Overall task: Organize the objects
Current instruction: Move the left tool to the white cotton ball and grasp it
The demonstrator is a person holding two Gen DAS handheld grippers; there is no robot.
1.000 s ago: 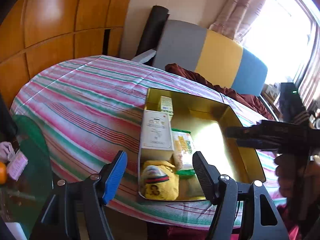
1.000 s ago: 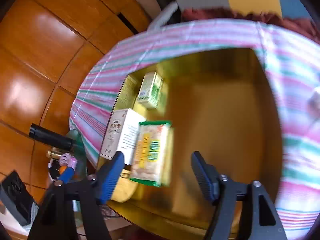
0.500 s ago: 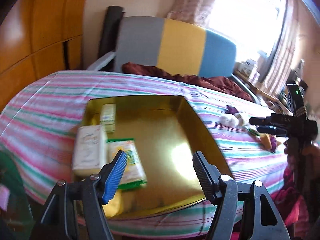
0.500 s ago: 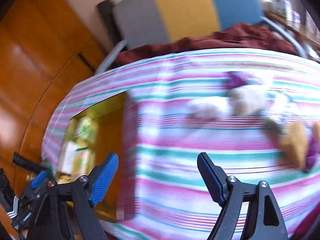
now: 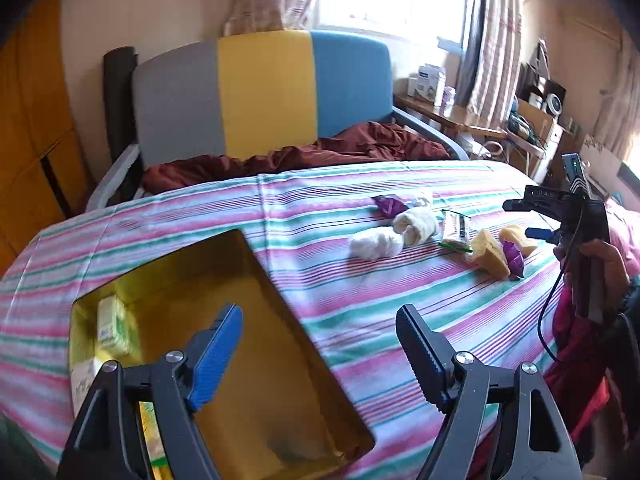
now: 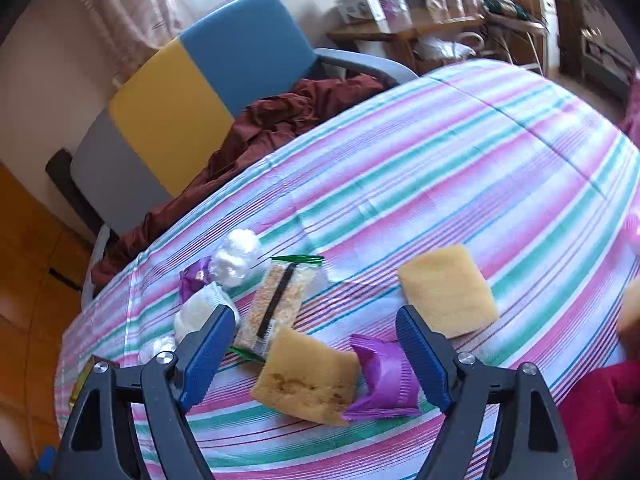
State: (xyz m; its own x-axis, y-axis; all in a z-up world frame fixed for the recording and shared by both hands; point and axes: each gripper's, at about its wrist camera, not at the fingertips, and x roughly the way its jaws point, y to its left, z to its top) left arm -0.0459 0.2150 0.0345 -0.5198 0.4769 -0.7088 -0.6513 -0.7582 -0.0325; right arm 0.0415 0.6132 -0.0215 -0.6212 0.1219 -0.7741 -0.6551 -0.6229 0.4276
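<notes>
A gold box (image 5: 276,304) sits on the striped tablecloth (image 5: 360,320) at lower left, with a small pale green carton (image 5: 112,324) and other packets inside. My left gripper (image 5: 318,314) hovers over the box's right wall, jaws opening, nothing between them. To the right lie white rolls (image 5: 376,242), a clear packet (image 5: 456,228), yellow sponges (image 5: 490,258) and purple packets (image 5: 514,254). My right gripper (image 6: 314,314) is open and empty just above a yellow sponge (image 6: 308,376) and a purple packet (image 6: 384,376). It also shows in the left wrist view (image 5: 524,219), held by a hand (image 5: 608,256).
A second sponge (image 6: 448,292), a grain packet (image 6: 280,304) and white rolls (image 6: 236,258) crowd the cloth ahead of the right gripper. A chair (image 5: 260,88) with a grey, yellow and blue back holds a maroon cloth (image 5: 300,156) behind the table. A cluttered side table (image 5: 448,108) stands by the window.
Both grippers swung right, away from the gold box and toward the loose items on the cloth. The right gripper now sits over the sponges. The left jaws have widened.
</notes>
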